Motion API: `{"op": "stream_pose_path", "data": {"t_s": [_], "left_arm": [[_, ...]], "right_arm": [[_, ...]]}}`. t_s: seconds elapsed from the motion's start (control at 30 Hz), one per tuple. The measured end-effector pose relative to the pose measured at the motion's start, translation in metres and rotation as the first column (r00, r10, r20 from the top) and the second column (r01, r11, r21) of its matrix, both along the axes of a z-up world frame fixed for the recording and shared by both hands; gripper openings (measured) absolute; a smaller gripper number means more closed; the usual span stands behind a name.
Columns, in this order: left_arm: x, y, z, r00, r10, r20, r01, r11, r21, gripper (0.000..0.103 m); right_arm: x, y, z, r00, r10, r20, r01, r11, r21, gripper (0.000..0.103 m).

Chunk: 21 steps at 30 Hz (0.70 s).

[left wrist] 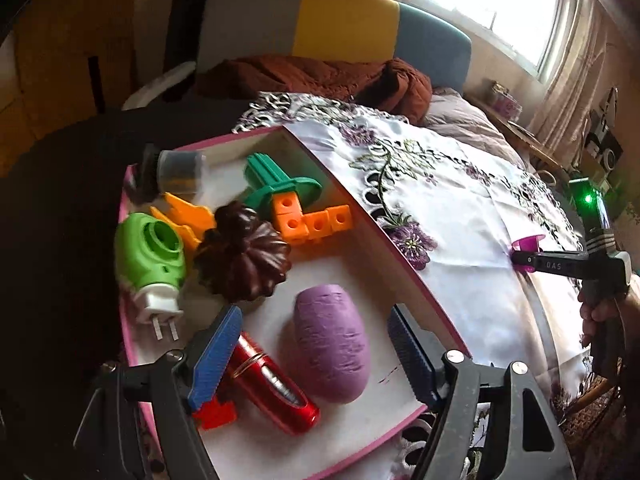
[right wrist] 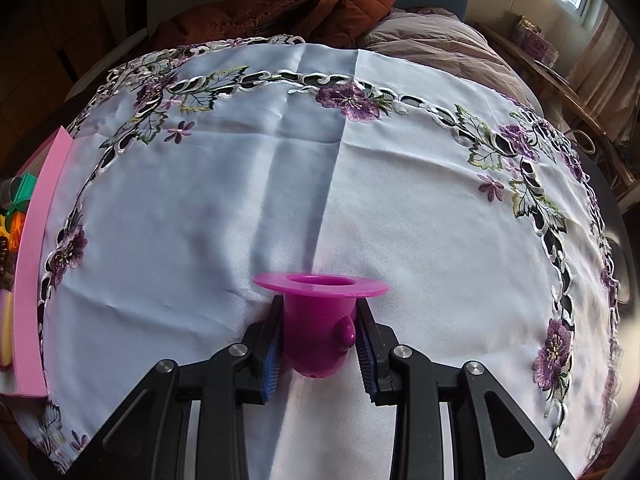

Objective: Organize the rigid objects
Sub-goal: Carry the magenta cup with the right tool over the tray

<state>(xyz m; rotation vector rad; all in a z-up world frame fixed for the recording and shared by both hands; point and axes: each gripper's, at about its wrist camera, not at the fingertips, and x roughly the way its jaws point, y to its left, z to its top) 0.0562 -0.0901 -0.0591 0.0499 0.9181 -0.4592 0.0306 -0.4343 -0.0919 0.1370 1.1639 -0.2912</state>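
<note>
A pink-rimmed box (left wrist: 400, 256) sits on the embroidered cloth and holds several objects: a purple oval (left wrist: 332, 344), a red tube (left wrist: 276, 388), a brown fluted mould (left wrist: 240, 256), a green plug device (left wrist: 150, 256), orange cubes (left wrist: 316, 218) and a green winged piece (left wrist: 276, 180). My left gripper (left wrist: 316, 354) is open over the box, its fingers either side of the purple oval. My right gripper (right wrist: 320, 344) is shut on a magenta flanged cup (right wrist: 320, 320) just above the cloth; it also shows in the left wrist view (left wrist: 528, 254).
The white cloth (right wrist: 360, 184) with purple flower embroidery covers the round table. The box's pink wall (right wrist: 32, 260) stands at the left edge of the right wrist view. A brown jacket (left wrist: 320, 76) and a bed lie behind. Shelves stand at the right.
</note>
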Motion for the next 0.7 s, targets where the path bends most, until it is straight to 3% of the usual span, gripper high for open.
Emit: {"op": "stream_pose_path", "data": {"t_s": [0.3, 0.7], "left_arm": [[-0.018, 0.017, 0.020, 0.997, 0.054, 0.060, -0.056, 0.998, 0.022, 0.076], [-0.026, 0.046, 0.022, 0.990, 0.133, 0.051, -0.133, 0.991, 0.010, 0.076]], "right_arm": [[0.000, 0.000, 0.001, 1.000, 0.007, -0.002, -0.007, 1.000, -0.015, 0.033], [0.000, 0.002, 0.004, 1.000, 0.017, 0.003, -0.017, 0.999, -0.032, 0.032]]}}
